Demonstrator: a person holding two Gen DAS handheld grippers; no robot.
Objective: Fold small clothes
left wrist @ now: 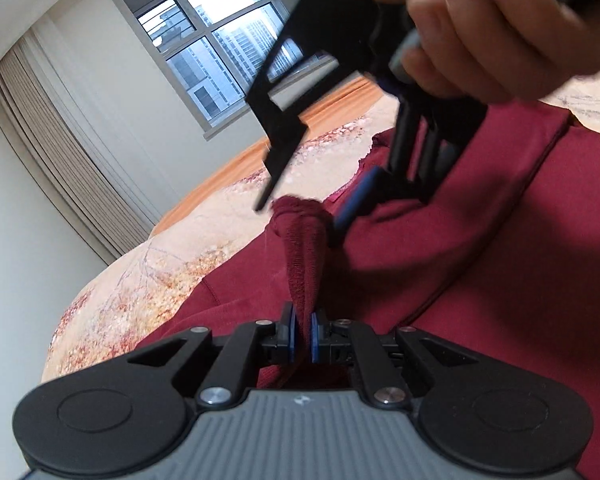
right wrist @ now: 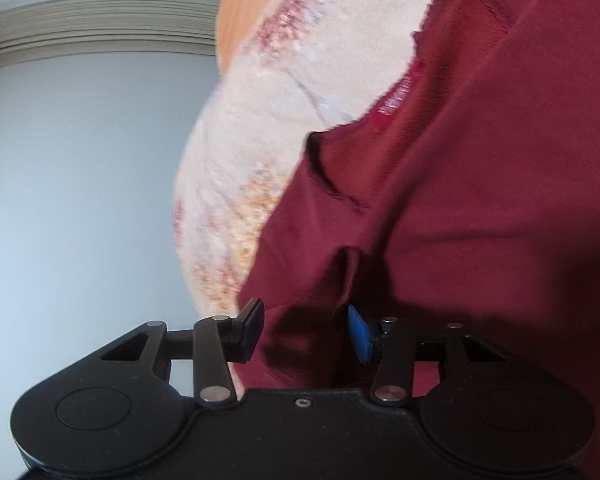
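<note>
Floral cotton in cream, rust and orange covers the bed (left wrist: 180, 248), the largest thing in the left wrist view, running from the near left toward the far wall. Beyond it, pale pleated curtains (left wrist: 60, 152) hang at the far left, and a window (left wrist: 216, 52) with grey frames shows tall buildings outside.

The dark red garment (left wrist: 500, 240) lies spread over the right and near part of the bed, with seams running across it. In the right wrist view its raw, frayed neckline and a red label (right wrist: 396, 100) show at the far edge, next to the patterned bedding.

The person's hand (left wrist: 480, 28) grips the right gripper (left wrist: 300, 204) at the upper right of the left wrist view. That gripper's fingers are spread wide, a fold of the garment lying between them without being pinched.

The left gripper (left wrist: 301, 334) sits near, its blue pads closed tight on a gathered strip of the garment that rises toward the right gripper.
</note>
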